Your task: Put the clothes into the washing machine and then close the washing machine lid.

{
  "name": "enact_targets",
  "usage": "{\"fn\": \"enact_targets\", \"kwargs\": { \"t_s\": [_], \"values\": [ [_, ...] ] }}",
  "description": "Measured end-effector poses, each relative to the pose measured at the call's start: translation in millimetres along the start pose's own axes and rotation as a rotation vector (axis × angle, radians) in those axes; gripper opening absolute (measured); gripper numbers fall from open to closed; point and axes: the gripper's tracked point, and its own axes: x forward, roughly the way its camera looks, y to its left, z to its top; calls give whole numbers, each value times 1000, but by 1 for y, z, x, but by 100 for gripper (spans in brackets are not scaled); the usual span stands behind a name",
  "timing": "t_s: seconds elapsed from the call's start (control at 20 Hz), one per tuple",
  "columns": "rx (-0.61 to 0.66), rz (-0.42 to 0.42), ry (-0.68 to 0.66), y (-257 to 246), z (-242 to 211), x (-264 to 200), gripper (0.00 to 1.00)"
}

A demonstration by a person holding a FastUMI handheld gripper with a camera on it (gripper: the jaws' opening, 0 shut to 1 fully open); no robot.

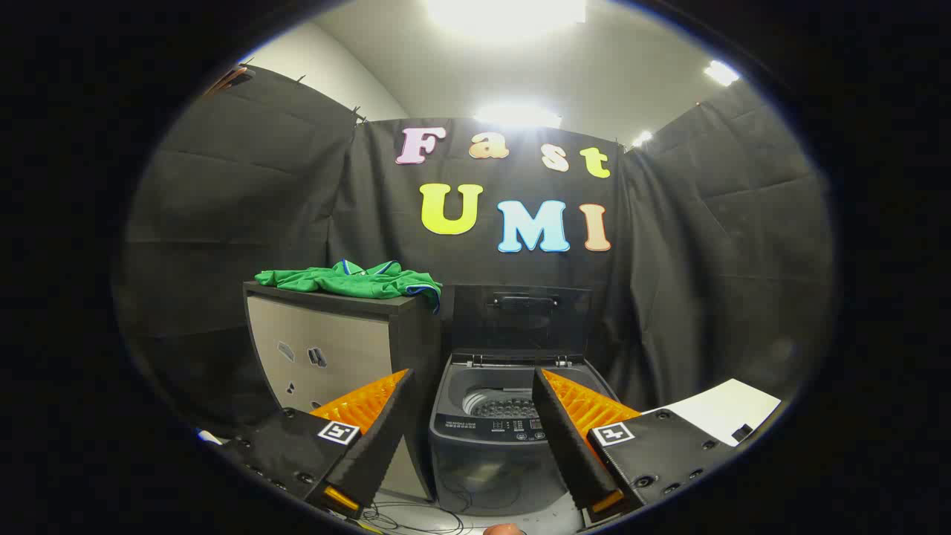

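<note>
The gripper (471, 386) hangs with fingers spread wide and empty, framing the washing machine (499, 431) just beyond them — lid (522, 318) standing upright, drum open — while the green clothes (356, 279) lie on the cabinet (338, 349) beside it.

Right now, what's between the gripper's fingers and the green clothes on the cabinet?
In the gripper view, the open gripper holds nothing; beyond its fingers only the cabinet front rises to the green clothes lying on top.

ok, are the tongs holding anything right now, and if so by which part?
Nothing held. The tongs are open, with only the open washing machine seen between them. The green clothes lie untouched on the cabinet beyond.
</note>
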Motion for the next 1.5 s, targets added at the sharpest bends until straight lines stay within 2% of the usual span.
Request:
{"fn": "enact_targets", "kwargs": {
  "t_s": [0.4, 1.5],
  "values": [
    [11, 33, -2, 11, 4, 4, 98],
    [-24, 43, 6, 29, 21, 26, 98]
  ]
}}
